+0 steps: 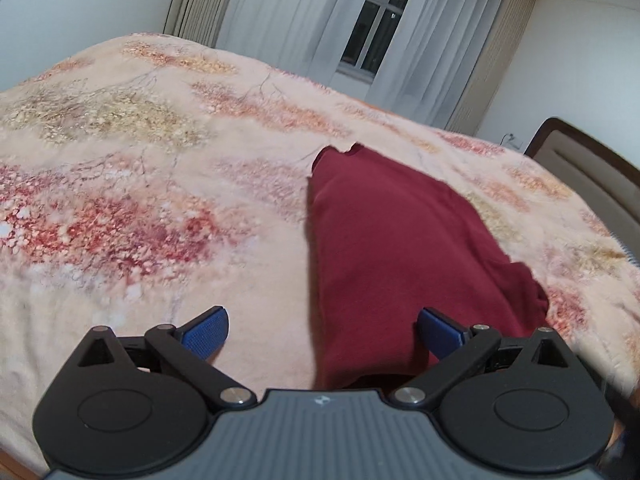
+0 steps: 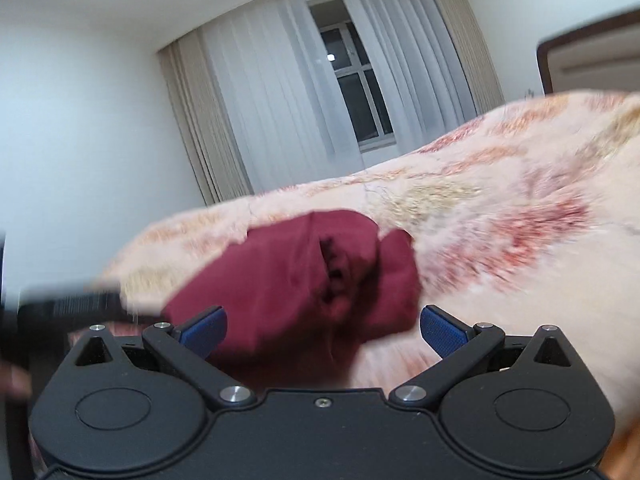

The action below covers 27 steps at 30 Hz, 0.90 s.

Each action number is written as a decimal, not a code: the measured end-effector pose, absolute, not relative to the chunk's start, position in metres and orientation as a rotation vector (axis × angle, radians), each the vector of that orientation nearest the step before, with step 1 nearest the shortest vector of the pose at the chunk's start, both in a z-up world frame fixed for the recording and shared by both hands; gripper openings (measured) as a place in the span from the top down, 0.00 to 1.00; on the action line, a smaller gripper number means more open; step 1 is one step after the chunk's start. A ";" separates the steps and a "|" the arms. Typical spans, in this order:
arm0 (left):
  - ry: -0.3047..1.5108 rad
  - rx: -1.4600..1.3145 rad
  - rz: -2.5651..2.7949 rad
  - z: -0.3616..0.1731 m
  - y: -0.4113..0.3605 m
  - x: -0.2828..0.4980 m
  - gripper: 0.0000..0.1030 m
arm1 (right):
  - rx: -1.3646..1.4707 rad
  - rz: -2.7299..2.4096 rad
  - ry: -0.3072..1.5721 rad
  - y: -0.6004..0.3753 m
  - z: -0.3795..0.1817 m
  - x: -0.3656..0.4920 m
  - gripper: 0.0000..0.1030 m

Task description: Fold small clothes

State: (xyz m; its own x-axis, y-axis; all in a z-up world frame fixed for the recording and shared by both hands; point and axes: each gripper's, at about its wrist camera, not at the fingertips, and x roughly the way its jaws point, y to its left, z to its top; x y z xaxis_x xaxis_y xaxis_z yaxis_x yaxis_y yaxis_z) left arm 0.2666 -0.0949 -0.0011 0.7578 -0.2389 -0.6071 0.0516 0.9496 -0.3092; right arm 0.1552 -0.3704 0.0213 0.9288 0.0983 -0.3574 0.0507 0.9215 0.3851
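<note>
Both tools, left tool [image 1: 323, 330] and right tool [image 2: 323, 330], spread wide and empty above dark red folded cotton garment [image 1: 400, 240] on floral peach bed blanket [image 1: 140, 184].

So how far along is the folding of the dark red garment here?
Partly done, apparently: the dark red garment lies on the floral bedspread as a long narrow shape, seemingly already folded lengthwise. Nothing is in hand: left gripper and right gripper are both open and empty. Its near end is still bunched, so tidying and crosswise folds look left.
</note>
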 end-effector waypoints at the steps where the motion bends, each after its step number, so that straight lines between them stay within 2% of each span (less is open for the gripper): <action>1: 0.695 -0.275 -0.159 -0.001 -0.096 0.266 0.00 | 0.428 0.011 0.392 -0.373 0.023 0.167 0.00; 6: 0.697 -0.253 -0.154 -0.001 -0.100 0.266 0.00 | 0.532 -0.047 0.421 -0.380 0.022 0.207 0.03; 11: 0.699 -0.243 -0.156 -0.002 -0.102 0.265 0.00 | 0.529 -0.105 0.450 -0.380 0.009 0.216 0.22; 14: 0.701 -0.237 -0.159 -0.002 -0.103 0.265 0.00 | 0.516 -0.114 0.440 -0.381 0.003 0.210 0.42; 16: 0.704 -0.233 -0.162 -0.002 -0.104 0.265 0.00 | 0.493 -0.082 0.437 -0.380 -0.001 0.205 0.72; 19: 0.707 -0.229 -0.167 -0.001 -0.106 0.264 0.00 | 0.430 -0.066 0.404 -0.376 -0.004 0.193 0.84; 23: 0.705 -0.223 -0.180 -0.001 -0.106 0.261 0.00 | 0.431 -0.088 0.339 -0.377 0.000 0.172 0.87; 27: 0.717 -0.209 -0.186 -0.005 -0.108 0.262 0.00 | 0.422 -0.104 0.385 -0.376 -0.010 0.173 0.86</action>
State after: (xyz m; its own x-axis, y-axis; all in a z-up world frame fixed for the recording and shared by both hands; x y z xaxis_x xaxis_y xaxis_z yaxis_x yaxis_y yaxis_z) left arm 0.2615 -0.1078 -0.0046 0.7387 -0.2393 -0.6301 0.0963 0.9627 -0.2527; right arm 0.1729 -0.3757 -0.0100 0.9226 -0.0196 -0.3854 0.1777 0.9081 0.3793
